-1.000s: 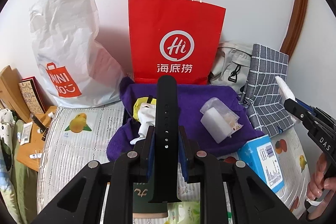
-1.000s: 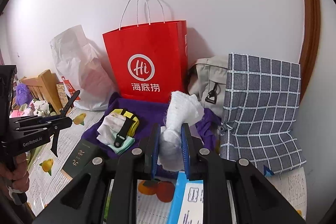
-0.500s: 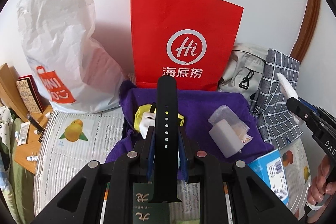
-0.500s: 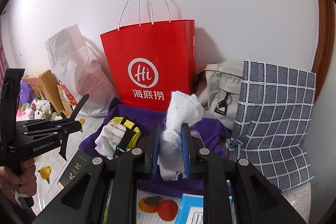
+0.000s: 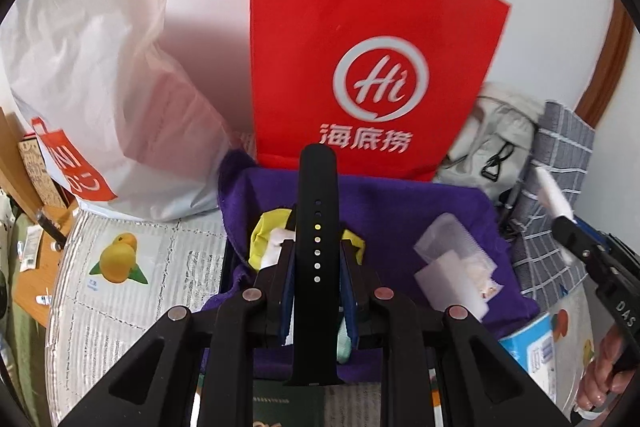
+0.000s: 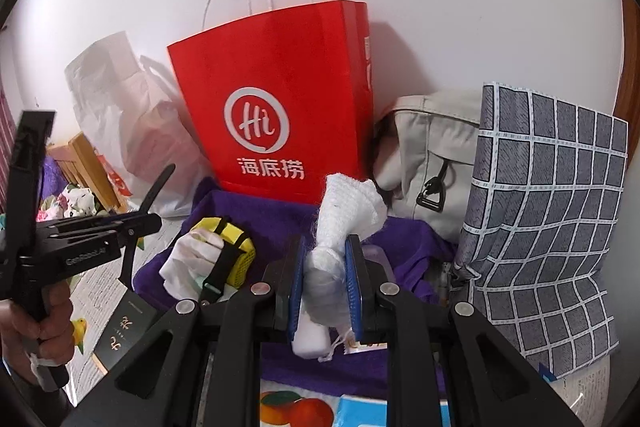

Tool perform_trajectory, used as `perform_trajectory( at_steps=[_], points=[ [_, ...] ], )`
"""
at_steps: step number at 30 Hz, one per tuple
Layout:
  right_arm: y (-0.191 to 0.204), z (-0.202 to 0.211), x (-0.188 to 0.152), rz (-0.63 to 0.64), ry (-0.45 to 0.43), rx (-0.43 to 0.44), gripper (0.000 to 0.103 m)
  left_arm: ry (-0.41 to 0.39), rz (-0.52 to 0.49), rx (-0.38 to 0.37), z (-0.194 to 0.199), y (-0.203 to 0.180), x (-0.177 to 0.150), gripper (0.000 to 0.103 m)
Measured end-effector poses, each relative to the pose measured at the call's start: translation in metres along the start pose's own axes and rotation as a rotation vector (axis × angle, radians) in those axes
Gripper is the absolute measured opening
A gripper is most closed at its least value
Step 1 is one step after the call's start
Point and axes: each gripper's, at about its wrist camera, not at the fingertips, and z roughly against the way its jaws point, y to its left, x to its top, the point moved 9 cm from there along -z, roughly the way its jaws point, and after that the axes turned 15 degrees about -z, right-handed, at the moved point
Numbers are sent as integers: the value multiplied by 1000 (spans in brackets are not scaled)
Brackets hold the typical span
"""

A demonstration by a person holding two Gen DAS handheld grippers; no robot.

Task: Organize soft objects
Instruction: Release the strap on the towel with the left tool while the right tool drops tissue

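The black strap [image 5: 316, 259] stands upright between the left gripper's [image 5: 316, 283] fingers [image 5: 347, 291], pinched narrow across its width about midway, so its rounded tip rises toward the red bag [image 5: 360, 67] and its square end hangs below the fingers. It looks held this way to keep the limp band from folding while it is carried over the purple cloth [image 5: 400, 203]. The white cloth [image 6: 340, 227] is squeezed at its waist by the right gripper's [image 6: 326, 283] fingers [image 6: 354, 291], also narrow, with a fluffy top flaring above and a bunched lump below. Gripping the gathered middle keeps the loose fabric in one bundle.

Both things hang over the purple cloth, which lines a dark box [image 5: 225, 267] on the bed [image 5: 120, 307]. In it lie a yellow pouch [image 6: 236, 239] with white fabric [image 6: 192, 263] tucked against it, and a clear packet [image 5: 452, 267] to the right. My guess is that this box is where the soft things are being gathered.

Behind stand the red bag, a white plastic bag [image 5: 88, 75], a beige backpack [image 6: 432, 155] and a checked bag [image 6: 548, 195] against the wall. A green booklet [image 6: 120, 335] and a blue box [image 5: 532, 343] lie on the bed just beside the cloth.
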Motion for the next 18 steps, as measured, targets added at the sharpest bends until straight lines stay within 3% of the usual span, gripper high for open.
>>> perform_trajectory(
  at_steps=[13, 18],
  points=[
    [-36, -53, -18, -47, 115, -46, 20, 38, 28, 1, -20, 17, -9, 20],
    [-43, -79, -37, -64, 207, -52, 20, 57, 31, -3, -26, 17, -13, 20]
  ],
)
